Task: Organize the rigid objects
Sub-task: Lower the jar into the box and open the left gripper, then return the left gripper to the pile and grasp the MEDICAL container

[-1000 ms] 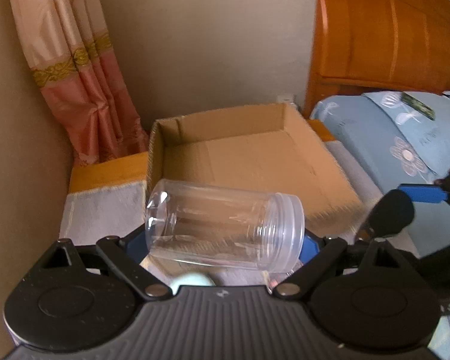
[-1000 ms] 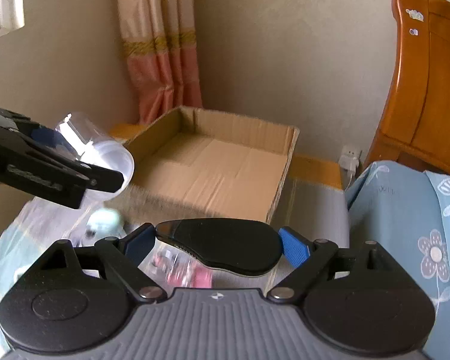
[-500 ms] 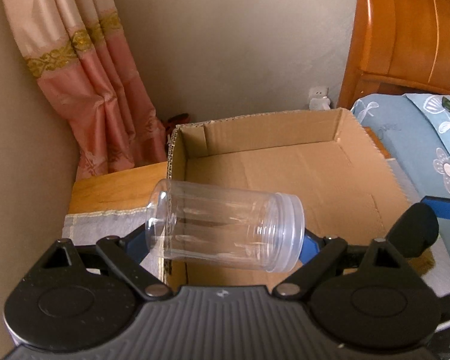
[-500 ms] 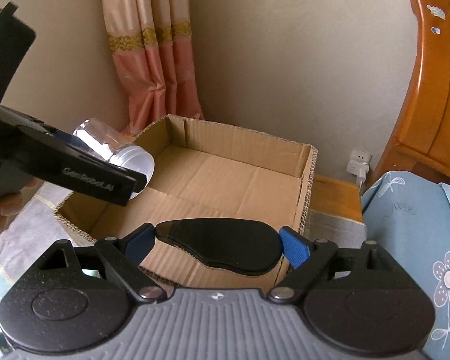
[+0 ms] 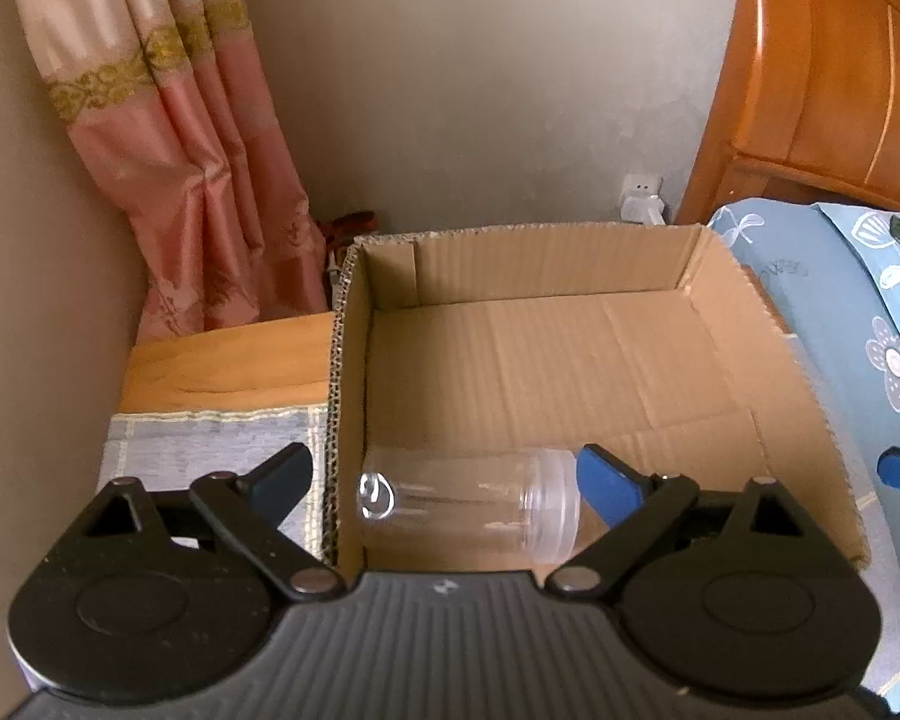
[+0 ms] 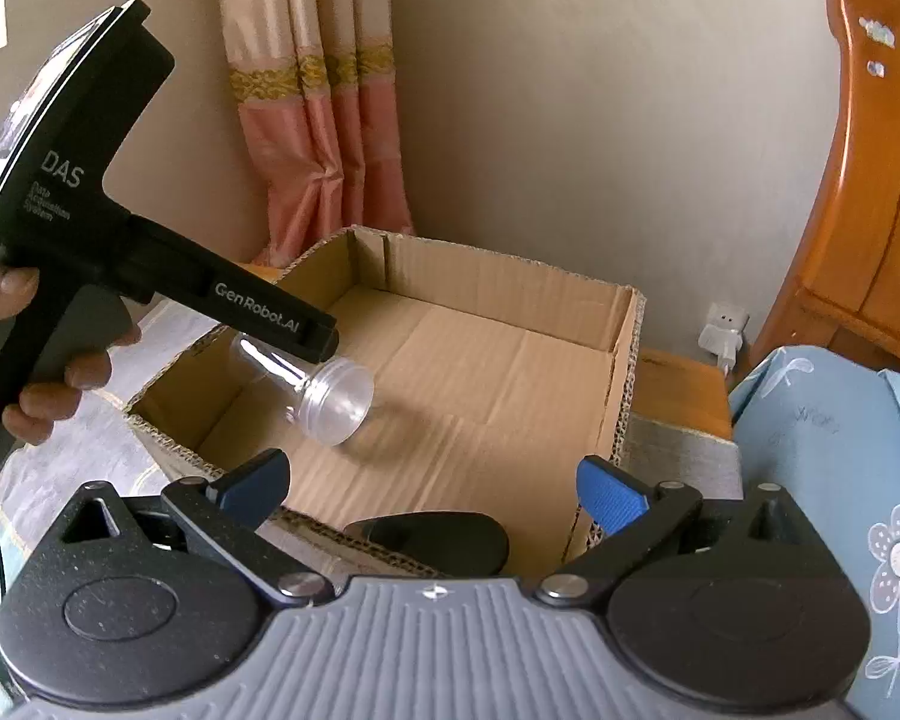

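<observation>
Seen from the left wrist camera, the left gripper (image 5: 444, 477) has its jaws opening, spread wide at about 9 and 3 o'clock of the clear plastic jar (image 5: 468, 501) that lies on its side between them. The left finger stands outside the box wall and well clear of the jar; the blue pad of the right finger (image 5: 609, 483) sits just beside the jar's threaded mouth, and whether it touches cannot be told. The jar is inside the cardboard box (image 5: 570, 354), in the near left corner, its closed end towards 9 o'clock.

The right gripper (image 6: 432, 489) is likewise opening, its pads far apart and pressing on nothing. A flat black oval object (image 6: 432, 540) sits below and between them at the box's near rim (whether it rests on the cardboard cannot be told).

Farther out in the right wrist view, at 10 o'clock, a hand (image 6: 42, 360) holds the black handle of the left gripper above the box.

Beyond the box, at 12 o'clock, a white wall plug (image 5: 642, 198) sits on the wall; a pink and gold curtain (image 5: 180, 138) hangs at 11 o'clock, a wooden headboard (image 5: 828, 78) rises at 1 o'clock, and blue floral bedding (image 5: 858, 330) lies at 3 o'clock.
</observation>
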Available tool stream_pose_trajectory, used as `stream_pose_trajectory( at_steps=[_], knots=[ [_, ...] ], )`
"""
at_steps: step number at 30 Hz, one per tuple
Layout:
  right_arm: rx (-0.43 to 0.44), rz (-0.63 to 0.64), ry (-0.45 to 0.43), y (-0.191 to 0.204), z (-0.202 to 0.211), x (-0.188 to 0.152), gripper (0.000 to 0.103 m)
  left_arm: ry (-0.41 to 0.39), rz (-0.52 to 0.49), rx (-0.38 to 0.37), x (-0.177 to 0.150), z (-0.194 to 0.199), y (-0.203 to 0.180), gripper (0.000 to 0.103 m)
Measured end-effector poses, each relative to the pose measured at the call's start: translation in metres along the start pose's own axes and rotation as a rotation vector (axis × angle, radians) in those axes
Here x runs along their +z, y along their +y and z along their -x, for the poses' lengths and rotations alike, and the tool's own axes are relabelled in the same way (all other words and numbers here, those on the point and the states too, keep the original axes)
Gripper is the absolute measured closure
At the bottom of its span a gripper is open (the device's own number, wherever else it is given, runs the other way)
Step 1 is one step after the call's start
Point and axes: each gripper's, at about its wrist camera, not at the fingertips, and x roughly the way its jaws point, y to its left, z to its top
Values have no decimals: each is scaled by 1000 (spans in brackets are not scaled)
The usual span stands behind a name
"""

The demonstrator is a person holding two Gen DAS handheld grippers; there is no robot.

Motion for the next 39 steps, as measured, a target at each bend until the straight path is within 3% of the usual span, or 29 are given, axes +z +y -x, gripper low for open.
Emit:
stream_pose_trajectory(
  at_steps=[11, 21, 29, 35, 39],
  knots=[
    [-10, 37, -58, 20, 52, -14, 0, -80, -24, 6, -25, 66, -1, 7],
    [-31, 47, -79, 37, 90, -44, 0, -143, -49, 12, -79, 116, -2, 4],
    [-90, 21, -76, 46, 101, -88, 0, -150, -32, 21, -138, 126, 0, 4],
    [-154, -14, -59, 51, 101, -126, 0, -113, 16, 14, -171, 114, 2, 4],
    [-192, -70, -64, 50, 102, -146, 0, -155, 18, 72, -186, 114, 0, 4]
  ],
)
